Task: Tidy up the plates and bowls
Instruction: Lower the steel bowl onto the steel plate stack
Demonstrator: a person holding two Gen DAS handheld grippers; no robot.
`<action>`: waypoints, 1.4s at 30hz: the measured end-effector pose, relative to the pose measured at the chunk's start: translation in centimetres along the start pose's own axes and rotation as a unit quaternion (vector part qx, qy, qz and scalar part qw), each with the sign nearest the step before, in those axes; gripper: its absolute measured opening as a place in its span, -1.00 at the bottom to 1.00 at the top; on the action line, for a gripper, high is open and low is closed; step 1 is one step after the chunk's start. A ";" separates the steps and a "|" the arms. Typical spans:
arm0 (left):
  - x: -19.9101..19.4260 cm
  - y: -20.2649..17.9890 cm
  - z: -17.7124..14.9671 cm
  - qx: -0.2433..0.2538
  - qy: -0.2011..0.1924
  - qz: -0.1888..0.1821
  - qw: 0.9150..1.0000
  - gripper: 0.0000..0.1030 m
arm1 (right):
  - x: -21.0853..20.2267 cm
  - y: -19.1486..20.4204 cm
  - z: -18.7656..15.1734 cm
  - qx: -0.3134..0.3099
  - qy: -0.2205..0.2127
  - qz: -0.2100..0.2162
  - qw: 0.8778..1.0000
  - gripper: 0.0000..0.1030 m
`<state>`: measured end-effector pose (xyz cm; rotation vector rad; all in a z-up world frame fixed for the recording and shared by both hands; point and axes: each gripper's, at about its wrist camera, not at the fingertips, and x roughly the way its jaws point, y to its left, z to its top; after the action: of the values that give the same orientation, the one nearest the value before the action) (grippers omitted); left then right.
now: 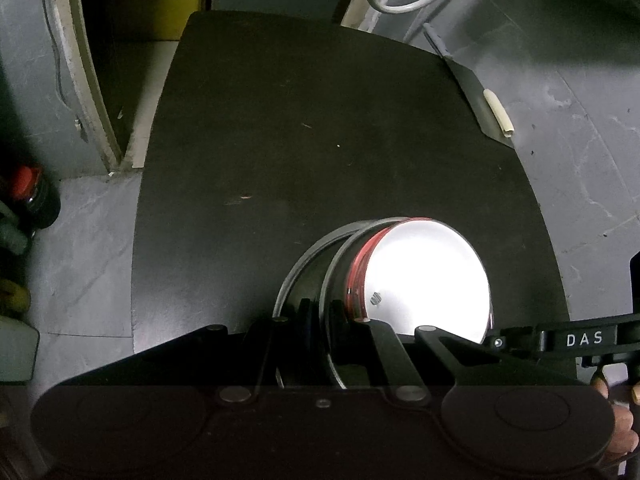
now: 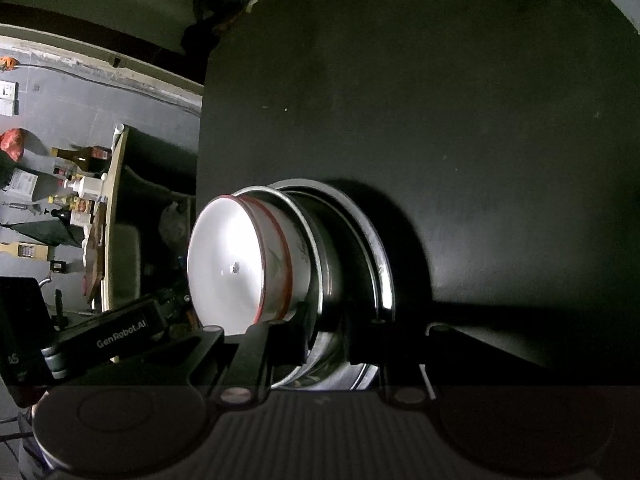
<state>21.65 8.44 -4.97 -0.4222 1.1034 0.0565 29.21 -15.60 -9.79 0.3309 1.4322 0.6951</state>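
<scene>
Two grippers clamp one nested stack above the black table (image 1: 320, 120): the left gripper (image 1: 320, 316) pinches a steel plate (image 1: 296, 276) rim, the right gripper (image 2: 324, 340) the steel bowl (image 2: 332, 280) holding a red-rimmed white bowl (image 2: 228, 264); likely rigid, slippery, chip-prone, best held by rims.

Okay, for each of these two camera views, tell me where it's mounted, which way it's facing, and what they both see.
Left wrist view: sits on the left gripper, looking steeply down at the black table; its fingers clamp a steel plate rim, fingertips of a hand show.
Right wrist view: sits on the right gripper, angled down, clamped on the steel dishes.
Shared: the nested stack of steel dishes and red-rimmed white bowl, seen from opposite sides, each view showing the other gripper.
</scene>
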 end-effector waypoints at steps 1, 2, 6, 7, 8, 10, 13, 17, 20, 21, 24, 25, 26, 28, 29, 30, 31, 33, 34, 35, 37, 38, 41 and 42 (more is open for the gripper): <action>0.0 0.0 -0.1 0.001 0.001 -0.001 1.000 -0.88 | -0.1 -0.1 0.0 0.000 -0.002 -0.001 1.000 -0.64; 0.0 0.0 -0.2 0.001 0.002 -0.001 1.000 -0.88 | -0.2 -0.1 0.0 0.001 -0.004 -0.002 1.000 -0.64; 0.1 -0.2 -0.2 0.001 0.001 -0.005 1.000 -0.88 | -0.6 -0.3 0.1 0.003 -0.011 -0.006 1.000 -0.64; 0.2 -0.2 0.0 0.002 0.001 -0.005 1.000 -0.88 | -0.6 -0.4 0.1 0.004 -0.012 -0.006 1.000 -0.64; 0.2 -0.3 0.0 0.001 0.001 -0.005 1.000 -0.88 | -0.6 -0.4 0.2 0.005 -0.013 -0.006 1.000 -0.64; 0.1 -0.1 -0.1 0.001 0.001 -0.006 1.000 -0.88 | -0.6 -0.4 0.1 0.005 -0.014 -0.007 1.000 -0.64; -0.1 0.2 -0.1 -0.002 0.000 -0.007 1.000 -0.88 | -0.6 -0.5 0.0 0.006 -0.014 -0.006 1.000 -0.64; -0.1 0.2 -0.2 -0.005 0.000 -0.008 1.000 -0.88 | -0.6 -0.4 -0.2 0.005 -0.017 -0.010 1.000 -0.64; -0.1 -0.1 -0.1 -0.001 -0.001 -0.003 1.000 -0.89 | -0.7 -0.2 -0.2 0.001 -0.021 -0.015 1.000 -0.63; -0.2 -0.3 -0.1 0.003 -0.003 0.002 1.000 -0.89 | -0.7 -0.2 -0.3 0.001 -0.022 -0.016 1.000 -0.63; -0.1 -0.9 -0.2 0.013 -0.007 0.015 1.000 -0.89 | -0.7 -0.3 -0.4 0.006 -0.025 -0.014 1.000 -0.63; -0.2 -1.1 -0.3 0.016 -0.008 0.018 1.000 -0.89 | -0.7 -0.4 -0.4 0.007 -0.026 -0.014 1.000 -0.63; -0.2 -1.1 -0.2 0.016 -0.008 0.019 1.000 -0.89 | -0.7 -0.3 -0.5 0.007 -0.028 -0.015 0.999 -0.63; -0.2 -1.1 -0.2 0.016 -0.009 0.020 1.000 -0.88 | -0.7 -0.3 -0.5 0.007 -0.030 -0.016 0.999 -0.63; -0.2 -1.1 -0.2 0.016 -0.009 0.021 1.000 -0.87 | -0.7 -0.3 -0.5 0.007 -0.031 -0.017 0.999 -0.63; -0.2 -1.1 -0.3 0.016 -0.010 0.021 1.000 -0.87 | -0.8 -0.3 -0.6 0.007 -0.033 -0.018 0.999 -0.63; -0.3 -1.1 -0.3 0.016 -0.011 0.022 1.000 -0.86 | -0.8 -0.2 -0.7 0.007 -0.035 -0.019 0.999 -0.63; -0.4 -1.3 -0.4 0.018 -0.012 0.027 0.999 -0.83 | -0.8 -0.2 -0.8 0.007 -0.041 -0.022 0.999 -0.63; -0.4 -1.4 -0.4 0.021 -0.013 0.030 0.999 -0.82 | -0.8 -0.1 -0.9 0.005 -0.044 -0.024 0.999 -0.63; -0.5 -1.5 -0.5 0.023 -0.015 0.032 0.999 -0.81 | -0.8 0.0 -1.0 0.004 -0.047 -0.026 0.999 -0.63; -0.6 -1.5 -0.5 0.026 -0.016 0.035 0.999 -0.78 | -0.9 0.1 -1.1 0.003 -0.052 -0.029 0.998 -0.63; -0.6 -1.7 -0.5 0.027 -0.017 0.037 0.999 -0.76 | -0.9 0.2 -1.2 0.003 -0.053 -0.030 0.998 -0.62; -0.8 -1.8 -0.6 0.029 -0.021 0.041 0.999 -0.71 | -0.9 0.4 -1.4 -0.001 -0.058 -0.035 0.998 -0.62; -0.8 -1.7 -0.7 0.028 -0.022 0.041 0.998 -0.70 | -0.9 0.5 -1.4 -0.002 -0.059 -0.037 0.998 -0.62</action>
<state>21.13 6.75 -3.98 -0.3228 1.0755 0.1068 27.72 -16.07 -9.01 0.3087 1.3236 0.6091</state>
